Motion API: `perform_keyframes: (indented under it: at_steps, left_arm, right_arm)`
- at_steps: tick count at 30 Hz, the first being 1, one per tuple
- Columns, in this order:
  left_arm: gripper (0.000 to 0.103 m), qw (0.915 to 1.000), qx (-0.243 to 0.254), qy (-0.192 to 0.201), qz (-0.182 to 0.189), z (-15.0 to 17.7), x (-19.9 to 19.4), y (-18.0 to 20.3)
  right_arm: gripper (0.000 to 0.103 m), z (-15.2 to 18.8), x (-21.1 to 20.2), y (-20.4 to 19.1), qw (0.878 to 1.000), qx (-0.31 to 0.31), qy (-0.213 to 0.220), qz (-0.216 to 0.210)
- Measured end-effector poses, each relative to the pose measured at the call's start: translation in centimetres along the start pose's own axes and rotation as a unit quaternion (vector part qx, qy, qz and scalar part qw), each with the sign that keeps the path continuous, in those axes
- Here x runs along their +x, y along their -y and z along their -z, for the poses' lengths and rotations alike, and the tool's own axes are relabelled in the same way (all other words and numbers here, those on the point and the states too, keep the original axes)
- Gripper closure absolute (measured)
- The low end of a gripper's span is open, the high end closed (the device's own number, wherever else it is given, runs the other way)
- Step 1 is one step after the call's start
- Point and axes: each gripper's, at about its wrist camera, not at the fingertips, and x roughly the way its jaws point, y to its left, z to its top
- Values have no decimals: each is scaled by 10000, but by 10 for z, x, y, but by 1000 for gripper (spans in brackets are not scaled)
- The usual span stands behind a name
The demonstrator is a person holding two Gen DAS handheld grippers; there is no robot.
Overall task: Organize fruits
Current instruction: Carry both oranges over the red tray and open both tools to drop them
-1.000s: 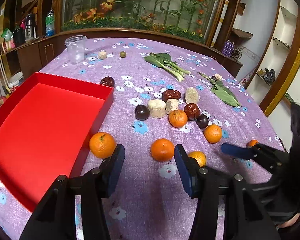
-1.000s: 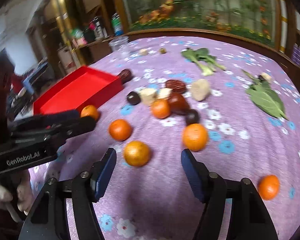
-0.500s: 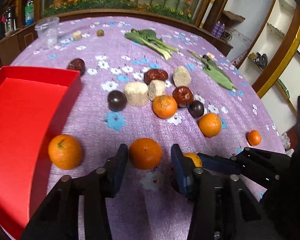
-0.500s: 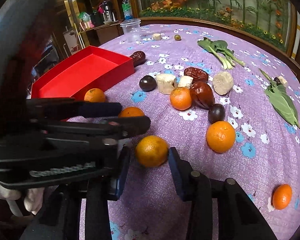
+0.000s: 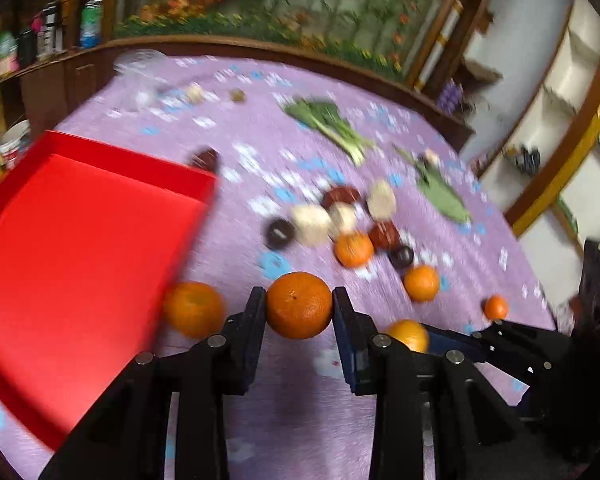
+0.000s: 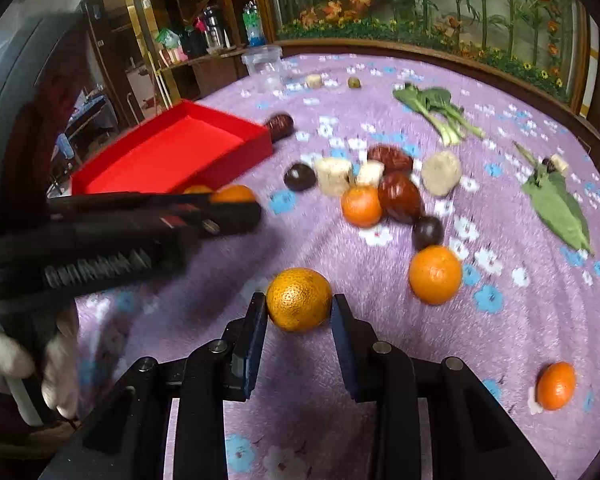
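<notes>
2 grippers have just been closing, each now clamped on 1 fruit above the purple floral cloth (image 6: 500,344): left gripper (image 5: 299,306) on an orange (image 5: 299,305), right gripper (image 6: 299,307) on a yellow-orange one (image 6: 299,299); the left unit's lettering is blurred, unreadable.

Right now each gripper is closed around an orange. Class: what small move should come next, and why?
Probably lift both straight up a little. The left gripper pinches an orange and the right gripper pinches a second orange, their jaws having just closed, while the red tray waits empty to the left.
</notes>
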Motion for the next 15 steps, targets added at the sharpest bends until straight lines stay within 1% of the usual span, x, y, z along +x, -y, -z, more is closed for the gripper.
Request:
perform_keyframes:
  at_steps: [3,4,7,11,13,15]
  left_arm:
    - [71,9986,-290,353,-250,-9,-30,-27]
    - [71,9972,-384,478,-422,-12,-41,-39]
    - [71,9918,-590,691,-894,-19,-57,-66]
    - [71,9841,-866,770,-1346,-21,-64,-102]
    - [71,9797,-971,747,-1588,-20,-63,-119]
    - [71,9768,-1059,684,-1730,-18,-58,-133]
  right_arm:
    - [68,-15,-15,-6,9997,-4,192,-164]
    - [67,-21,-18,-9,9995,-12,232,-224]
    - [67,-44,-21,-26,9980,-94,345,-514]
    - [67,-72,-8,-57,9952,-284,332,-879]
    - [67,-85,6,-80,9938,-496,306,-952]
    - [67,-94,22,-98,9923,-631,217,-1047]
